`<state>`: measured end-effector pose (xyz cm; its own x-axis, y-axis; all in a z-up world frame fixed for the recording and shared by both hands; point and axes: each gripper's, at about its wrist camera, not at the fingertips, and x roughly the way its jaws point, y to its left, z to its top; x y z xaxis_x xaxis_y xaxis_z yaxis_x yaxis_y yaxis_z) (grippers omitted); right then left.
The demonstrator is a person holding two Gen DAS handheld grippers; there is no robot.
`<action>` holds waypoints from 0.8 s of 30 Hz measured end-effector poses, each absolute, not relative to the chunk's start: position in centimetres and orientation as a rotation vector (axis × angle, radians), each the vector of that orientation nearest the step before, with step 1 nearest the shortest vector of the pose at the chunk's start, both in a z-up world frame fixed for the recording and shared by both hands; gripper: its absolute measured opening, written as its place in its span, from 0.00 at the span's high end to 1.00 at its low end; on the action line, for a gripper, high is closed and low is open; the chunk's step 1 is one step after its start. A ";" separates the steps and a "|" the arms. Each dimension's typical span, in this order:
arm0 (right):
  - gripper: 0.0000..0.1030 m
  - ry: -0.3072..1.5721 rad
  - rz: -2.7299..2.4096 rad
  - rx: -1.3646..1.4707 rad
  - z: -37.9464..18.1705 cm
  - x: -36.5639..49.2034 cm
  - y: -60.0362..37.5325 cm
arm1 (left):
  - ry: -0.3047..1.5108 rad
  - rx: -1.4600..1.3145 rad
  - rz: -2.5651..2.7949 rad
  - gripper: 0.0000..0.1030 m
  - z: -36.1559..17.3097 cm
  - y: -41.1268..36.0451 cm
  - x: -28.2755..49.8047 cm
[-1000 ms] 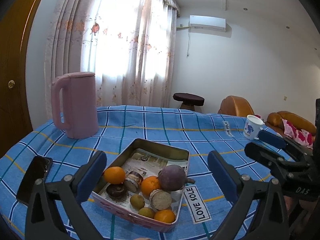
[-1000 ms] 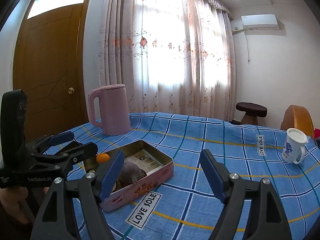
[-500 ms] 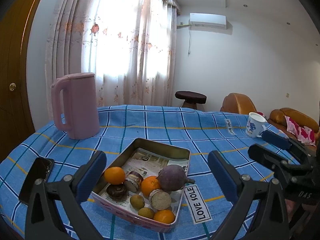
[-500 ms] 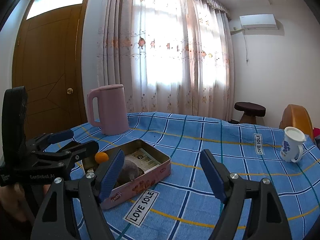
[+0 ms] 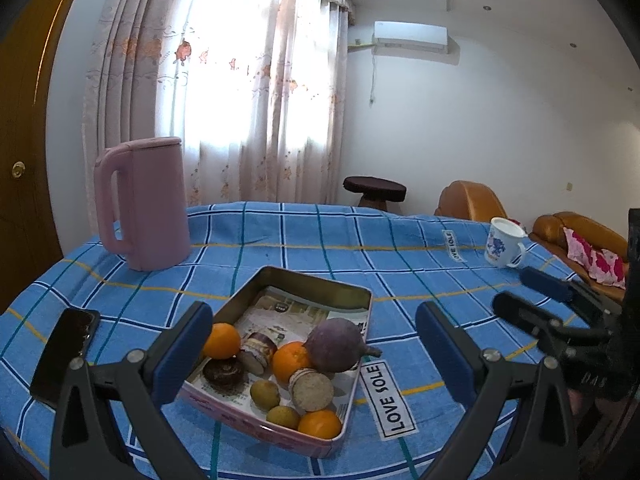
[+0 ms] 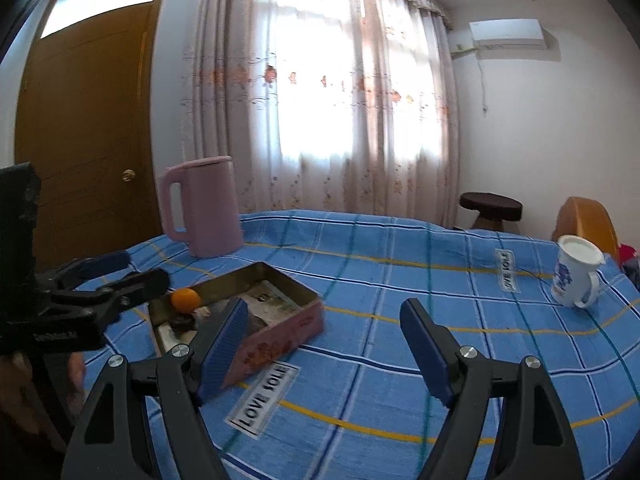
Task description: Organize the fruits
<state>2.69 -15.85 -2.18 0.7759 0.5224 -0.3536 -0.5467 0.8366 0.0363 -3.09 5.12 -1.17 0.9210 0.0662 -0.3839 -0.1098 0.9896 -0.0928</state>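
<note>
A pink-sided metal tin [image 5: 308, 280] lined with printed paper sits on the blue checked cloth. In it lie three oranges [image 5: 221, 341], a round purple fruit [image 5: 334, 345], two small greenish fruits [image 5: 265, 395] and some brown cut pieces [image 5: 311, 390]. My left gripper [image 5: 312, 316] hovers open just before the tin's near end, with nothing between its blue pads. My right gripper [image 6: 324, 312] stands open and empty to the right of the tin [image 6: 280, 344], above bare cloth. Its left finger hides part of the purple fruit [image 6: 256, 322]. Each gripper shows in the other's view: right gripper [image 5: 512, 289], left gripper [image 6: 144, 268].
A pink kettle [image 5: 144, 204] stands at the back left of the table. A black phone [image 5: 66, 352] lies near the left edge. A white mug [image 6: 576, 276] sits at the far right. A stool [image 5: 374, 190] and a brown sofa [image 5: 576, 236] are beyond the table.
My right gripper has drifted a little lower and nearer the tin, which now sits further right in its view. The left gripper has stayed put. Both remain open.
</note>
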 end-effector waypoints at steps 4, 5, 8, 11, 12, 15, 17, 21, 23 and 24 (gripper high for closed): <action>0.23 0.387 0.525 -0.044 -2.7 3.7 -17.8 | 0.392 -0.117 0.088 0.00 -1.4 5.1 -3.2; 0.23 0.393 0.514 -0.036 -2.8 3.9 -18.2 | 0.395 -0.120 0.086 0.00 -1.4 5.1 -3.1; 0.23 0.403 0.481 -0.022 -3.1 4.2 -19.2 | 0.395 -0.123 0.084 0.00 -1.5 5.1 -3.1; 0.23 0.402 0.481 -0.031 -3.2 4.1 -19.1 | 0.386 -0.116 0.107 0.00 -1.4 4.9 -3.2; 0.23 0.402 0.484 -0.038 -3.2 4.0 -18.9 | 0.381 -0.113 0.113 0.00 -1.4 4.9 -3.2; 0.23 0.399 0.493 -0.067 -3.3 3.8 -18.2 | 0.373 -0.107 0.124 0.00 -1.2 4.9 -3.4; 0.23 0.397 0.496 -0.083 -3.4 3.6 -17.8 | 0.369 -0.111 0.125 0.00 -1.1 5.0 -3.5; 0.23 0.399 0.500 -0.093 -3.6 3.5 -17.4 | 0.367 -0.120 0.128 0.00 -1.2 5.2 -3.6; 0.23 0.406 0.499 -0.095 -3.9 3.5 -17.4 | 0.365 -0.124 0.127 0.00 -1.4 5.4 -3.6; 0.23 0.410 0.499 -0.096 -4.0 3.6 -17.4 | 0.362 -0.129 0.120 0.00 -1.5 5.4 -3.6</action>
